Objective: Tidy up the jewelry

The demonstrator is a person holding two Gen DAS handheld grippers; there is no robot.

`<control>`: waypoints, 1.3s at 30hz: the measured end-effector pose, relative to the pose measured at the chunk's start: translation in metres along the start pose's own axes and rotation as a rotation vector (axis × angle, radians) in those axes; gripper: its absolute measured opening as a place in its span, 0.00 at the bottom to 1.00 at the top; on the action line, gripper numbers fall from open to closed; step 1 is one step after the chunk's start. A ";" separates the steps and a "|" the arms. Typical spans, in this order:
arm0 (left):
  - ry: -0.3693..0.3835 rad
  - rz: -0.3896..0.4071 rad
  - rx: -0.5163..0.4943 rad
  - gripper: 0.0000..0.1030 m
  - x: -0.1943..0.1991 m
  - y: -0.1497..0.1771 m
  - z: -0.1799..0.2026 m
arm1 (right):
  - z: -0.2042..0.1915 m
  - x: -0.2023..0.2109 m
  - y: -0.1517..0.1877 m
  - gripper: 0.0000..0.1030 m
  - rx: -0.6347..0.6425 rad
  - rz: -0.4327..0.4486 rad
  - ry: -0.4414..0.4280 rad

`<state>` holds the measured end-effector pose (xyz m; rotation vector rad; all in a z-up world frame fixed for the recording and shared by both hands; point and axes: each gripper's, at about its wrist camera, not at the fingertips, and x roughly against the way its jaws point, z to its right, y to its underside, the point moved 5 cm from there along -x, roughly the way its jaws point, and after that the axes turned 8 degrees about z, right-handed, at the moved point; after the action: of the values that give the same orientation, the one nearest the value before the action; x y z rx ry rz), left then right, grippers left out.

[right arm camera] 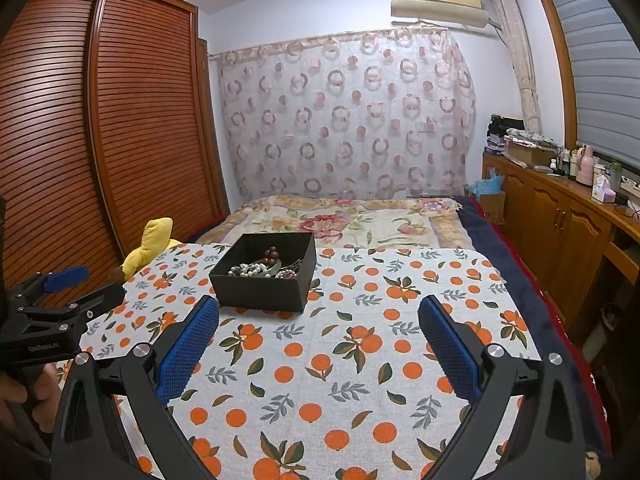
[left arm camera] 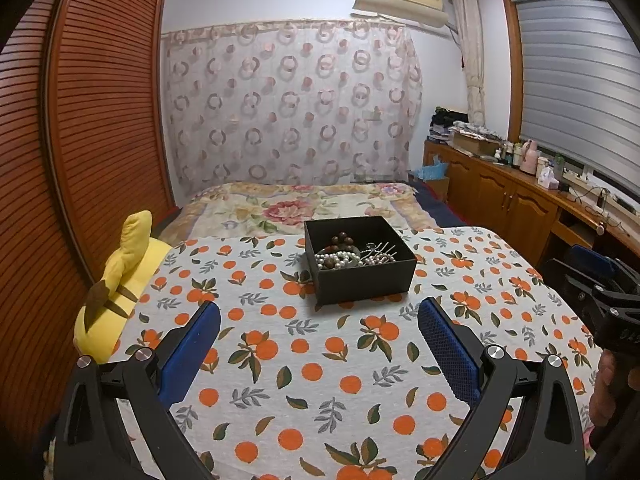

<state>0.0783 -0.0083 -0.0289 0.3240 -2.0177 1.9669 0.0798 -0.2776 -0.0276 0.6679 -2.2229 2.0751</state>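
A black open box (left arm camera: 368, 284) (right arm camera: 256, 292) stands on the orange-print tablecloth (left arm camera: 320, 360) (right arm camera: 400, 320). It holds a white pearl string (left arm camera: 338, 258) (right arm camera: 250, 269), dark brown beads (left arm camera: 344, 240) (right arm camera: 272, 255) and thin metal pins (left arm camera: 380, 254) (right arm camera: 292, 268). My left gripper (left arm camera: 318, 312) (right arm camera: 96, 282) is open, empty, just short of the box's near side. My right gripper (right arm camera: 318, 308) (left arm camera: 576, 272) is also open and empty, with the box ahead and to its left. A hand holds each gripper.
A yellow plush toy (left arm camera: 120, 280) (right arm camera: 154, 244) lies at the table's left edge. Beyond the table is a bed with a floral cover (left arm camera: 300, 204). A slatted wooden wardrobe (left arm camera: 100, 120) stands left, and cluttered wooden cabinets (left arm camera: 500, 196) run along the right.
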 end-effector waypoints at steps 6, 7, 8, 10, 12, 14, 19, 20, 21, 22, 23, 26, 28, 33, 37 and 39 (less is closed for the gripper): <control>0.001 0.004 -0.002 0.93 0.001 -0.001 0.002 | 0.000 0.000 -0.001 0.98 0.000 0.000 -0.001; 0.001 0.006 -0.004 0.93 0.002 -0.003 0.003 | 0.000 0.000 -0.001 0.98 0.001 0.001 0.000; 0.002 0.006 -0.003 0.93 0.002 -0.003 0.003 | 0.000 0.000 -0.001 0.98 0.001 0.000 -0.001; 0.002 0.009 -0.005 0.93 0.003 -0.005 0.005 | 0.000 0.000 -0.001 0.98 0.001 0.001 0.000; 0.003 0.011 -0.007 0.93 0.003 -0.007 0.007 | 0.000 0.000 -0.001 0.98 0.001 0.001 0.000; 0.004 0.012 -0.006 0.93 0.005 -0.007 0.007 | 0.000 0.000 -0.001 0.98 0.001 0.000 -0.001; 0.003 0.014 -0.008 0.93 0.005 -0.009 0.009 | 0.000 0.000 -0.001 0.98 0.001 0.000 -0.001; 0.003 0.014 -0.006 0.93 0.006 -0.007 0.007 | 0.000 0.000 -0.001 0.98 0.001 0.000 -0.001; 0.003 0.014 -0.007 0.93 0.005 -0.008 0.008 | 0.000 0.000 -0.001 0.98 0.001 0.001 0.000; 0.003 0.014 -0.007 0.93 0.006 -0.007 0.008 | 0.000 0.000 -0.001 0.98 0.001 0.001 -0.001; 0.003 0.014 -0.006 0.93 0.006 -0.008 0.008 | 0.000 0.000 0.000 0.98 0.001 0.001 0.000; 0.003 0.015 -0.006 0.93 0.006 -0.008 0.008 | 0.000 0.000 -0.001 0.98 0.001 0.001 0.000; 0.003 0.016 -0.007 0.93 0.006 -0.008 0.008 | 0.000 0.000 -0.001 0.98 0.001 0.001 -0.001; 0.007 0.015 -0.005 0.93 0.006 -0.008 0.008 | 0.000 0.000 -0.001 0.98 0.002 0.001 0.000; 0.008 0.018 -0.004 0.93 0.007 -0.011 0.008 | 0.000 0.000 -0.001 0.98 0.000 0.001 -0.001; 0.007 0.018 -0.006 0.93 0.008 -0.009 0.008 | 0.000 0.000 0.000 0.98 0.002 0.001 -0.001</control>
<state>0.0737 -0.0164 -0.0177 0.2981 -2.0281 1.9692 0.0797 -0.2775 -0.0275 0.6682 -2.2229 2.0778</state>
